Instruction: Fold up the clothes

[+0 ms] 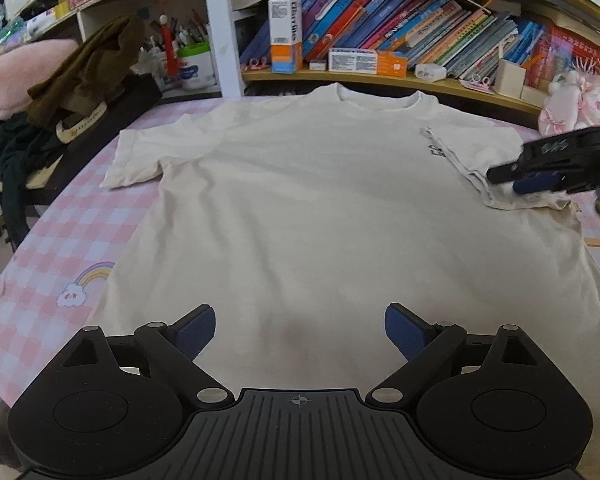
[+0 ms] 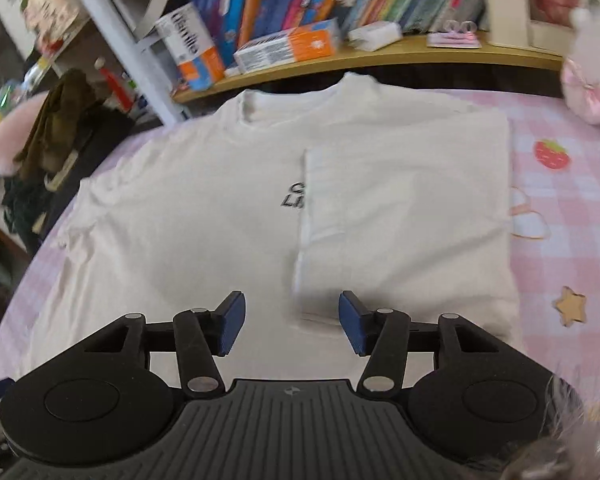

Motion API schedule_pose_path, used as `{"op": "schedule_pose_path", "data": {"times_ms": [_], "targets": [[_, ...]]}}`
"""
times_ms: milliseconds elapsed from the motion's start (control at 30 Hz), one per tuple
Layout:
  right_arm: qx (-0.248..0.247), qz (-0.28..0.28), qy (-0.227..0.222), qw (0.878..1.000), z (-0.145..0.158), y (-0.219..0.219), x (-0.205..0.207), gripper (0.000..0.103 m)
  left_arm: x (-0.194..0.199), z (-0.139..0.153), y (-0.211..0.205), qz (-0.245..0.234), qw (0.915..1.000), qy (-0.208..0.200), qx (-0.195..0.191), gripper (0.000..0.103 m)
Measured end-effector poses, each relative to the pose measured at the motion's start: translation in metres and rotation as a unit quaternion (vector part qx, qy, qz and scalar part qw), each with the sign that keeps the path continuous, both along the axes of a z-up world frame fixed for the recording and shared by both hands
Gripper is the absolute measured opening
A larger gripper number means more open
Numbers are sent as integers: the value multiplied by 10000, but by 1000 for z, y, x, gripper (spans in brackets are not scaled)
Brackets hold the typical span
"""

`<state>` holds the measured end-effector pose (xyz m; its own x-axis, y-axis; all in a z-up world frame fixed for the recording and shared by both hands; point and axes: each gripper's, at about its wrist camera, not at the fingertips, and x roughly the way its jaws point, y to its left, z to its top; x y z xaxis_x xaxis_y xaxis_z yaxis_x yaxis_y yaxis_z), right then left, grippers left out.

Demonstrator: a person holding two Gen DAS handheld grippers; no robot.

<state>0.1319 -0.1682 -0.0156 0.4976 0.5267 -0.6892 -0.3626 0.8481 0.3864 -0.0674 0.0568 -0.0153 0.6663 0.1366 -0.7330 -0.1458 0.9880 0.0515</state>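
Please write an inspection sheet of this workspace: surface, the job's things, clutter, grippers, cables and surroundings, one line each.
Surface: pink checked cloth with rainbow, strawberry and star pictures.
Job's things: white T-shirt lies flat, collar toward the shelf; right sleeve folded in over the chest, partly covering the print; left sleeve still spread out.
Clutter: brown garment and dark clothes piled at the left edge; pink plush toy at the right.
Grippers: left gripper open above the hem, holding nothing; right gripper open, at the folded sleeve's near edge.
Cables: nothing seen.
Surroundings: bookshelf with books, boxes and a pen pot behind.
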Motion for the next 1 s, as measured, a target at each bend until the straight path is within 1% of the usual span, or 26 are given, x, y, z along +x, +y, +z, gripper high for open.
{"op": "schedule_pose_path", "data": {"times_ms": [67, 133, 267, 400, 500, 567, 600, 633, 667, 700, 733, 767, 800, 867, 933, 1000], "targets": [[190, 20, -168, 9997, 10, -13, -9, 53, 2, 1, -7, -65, 10000, -32, -6, 94], [210, -50, -284, 9994, 18, -28, -20, 53, 5, 1, -15, -117, 9999, -51, -24, 94], [-70, -311, -283, 9991, 18, -57, -45, 53, 11, 2, -33, -225, 9997, -66, -76, 94], [-380, -382, -236, 9983, 8, -75, -71, 53, 18, 0, -49, -320, 9992, -88, -229, 94], [-444, -443, -136, 9979, -1, -85, -82, 52, 28, -2, -58, -429, 9971, -46, -628, 94], [-489, -375, -94, 9981, -5, -88, -90, 44, 42, -4, -62, -411, 9941, -7, -1001, 92], [-531, -322, -86, 9980, -7, -89, -93, 42, 50, -5, -63, -382, 9922, -6, -1189, 91], [-586, -260, -85, 9979, -8, -89, -95, 38, 61, -5, -64, -358, 9898, -24, -1376, 85], [-640, -197, -85, 9977, -9, -90, -98, 30, 72, -5, -66, -338, 9871, -58, -1563, 79], [-695, -135, -84, 9975, -10, -90, -100, 27, 85, -5, -67, -321, 9847, -89, -1709, 76], [-750, -72, -84, 9971, -11, -91, -102, 23, 100, -6, -71, -309, 9833, -111, -1788, 69], [-804, -9, -83, 9967, -12, -91, -104, 20, 114, -7, -75, -299, 9828, -114, -1819, 61], [-839, 43, -74, 9964, -13, -92, -106, 19, 126, -8, -79, -279, 9826, -92, -1836, 58], [-861, 119, -40, 9962, -15, -93, -106, 17, 151, -13, -87, -183, 9810, -12, -1931, 57], [-910, 198, -81, 9956, -16, -93, -107, 17, 168, -20, -94, -110, 9774, 60, -2112, 57], [-962, 284, -138, 9949, -16, -92, -108, 17, 181, -27, -101, -65, 9737, 207, -2270, 53]]}}
